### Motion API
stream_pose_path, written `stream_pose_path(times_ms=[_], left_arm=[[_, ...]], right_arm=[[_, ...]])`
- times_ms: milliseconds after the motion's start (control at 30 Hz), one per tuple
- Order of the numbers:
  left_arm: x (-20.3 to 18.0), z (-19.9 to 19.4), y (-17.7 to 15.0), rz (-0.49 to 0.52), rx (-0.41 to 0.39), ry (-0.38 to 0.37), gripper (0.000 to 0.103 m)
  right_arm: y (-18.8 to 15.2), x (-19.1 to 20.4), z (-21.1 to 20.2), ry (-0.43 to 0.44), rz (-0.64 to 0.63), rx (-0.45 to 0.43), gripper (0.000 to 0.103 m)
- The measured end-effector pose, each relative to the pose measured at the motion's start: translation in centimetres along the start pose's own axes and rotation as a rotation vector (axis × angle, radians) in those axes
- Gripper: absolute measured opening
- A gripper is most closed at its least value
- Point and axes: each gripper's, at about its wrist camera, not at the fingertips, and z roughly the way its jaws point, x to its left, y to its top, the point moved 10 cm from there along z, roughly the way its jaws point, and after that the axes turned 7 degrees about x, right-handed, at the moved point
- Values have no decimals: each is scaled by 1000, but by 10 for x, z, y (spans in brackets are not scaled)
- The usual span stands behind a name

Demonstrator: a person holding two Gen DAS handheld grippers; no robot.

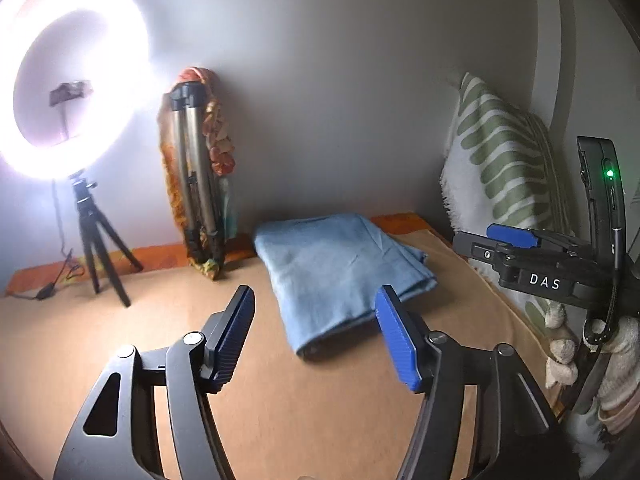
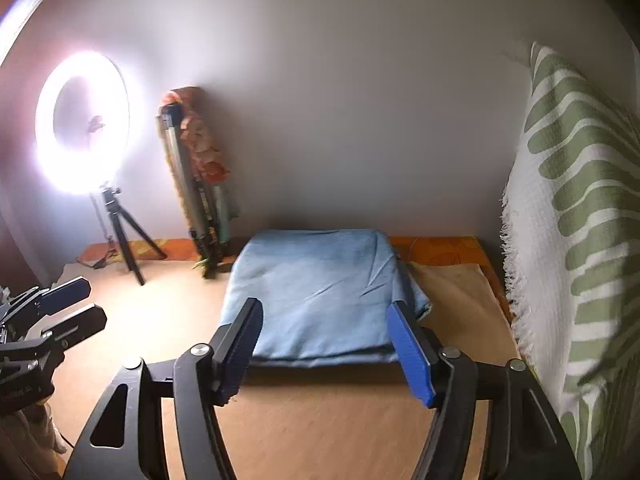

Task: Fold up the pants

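The pants (image 2: 320, 292) are seen lying as a compact light-blue bundle, folded over in layers, on the tan counter (image 2: 320, 420), towards its far side near the wall. The folding appears, as a judgement, to be done or nearly so: no loose leg or waistband is seen trailing out, though one corner at the right edge of the bundle sits a little untidy.

The left gripper (image 1: 316, 332) is held above the counter just short of the bundle's near-left corner, its jaws spread apart with nothing between them. The right gripper (image 2: 326, 344) is held in front of the bundle's near edge, its jaws likewise parted and empty; the cloth is framed between them in the view but is not pinched.

If a further step is wanted, it would probably be a smoothing or squaring of the right-hand corner, which would call for a light approach from the near edge so that the layers are not dragged apart.

How many layers are stacked cannot be told, and the far edge of the bundle is hidden from both views. The ring light (image 1: 76, 80) washes out much of the left side, and the things behind the folded tripod (image 1: 196, 184) are hard to make out. The green-patterned throw (image 2: 576, 208) is cut off at the right.
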Motion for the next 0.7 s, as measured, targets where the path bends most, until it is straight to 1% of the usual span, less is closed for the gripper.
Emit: stream_pose_path(times_ms=[33, 133, 233, 333, 400, 500, 600, 667, 700], left_arm=[[0, -7, -4, -1, -1, 3, 63], [2, -26, -18, -5, 6, 7, 65], [2, -42, -31, -11, 9, 13, 72], [4, -57, -42, -4, 0, 38, 73], [4, -64, -51, 0, 3, 41, 76], [1, -70, -59, 5, 8, 44, 77], [-2, -75, -63, 31, 6, 61, 77], [-3, -76, -67, 33, 14, 62, 78], [-4, -75, -69, 31, 19, 59, 80]], right_arm=[[-4, 5, -8, -6, -7, -7, 75], [-16, 18, -31, -31, -28, -36, 81], [-31, 29, -48, -36, -32, -51, 82], [-48, 36, -59, -27, -17, -56, 83], [-56, 39, -64, -37, -13, -64, 85], [-65, 40, -68, -54, -5, -70, 85], [-72, 42, -74, -47, 20, -83, 93], [-76, 42, -80, -62, 23, -101, 97], [-77, 42, -82, -72, 22, -111, 99]])
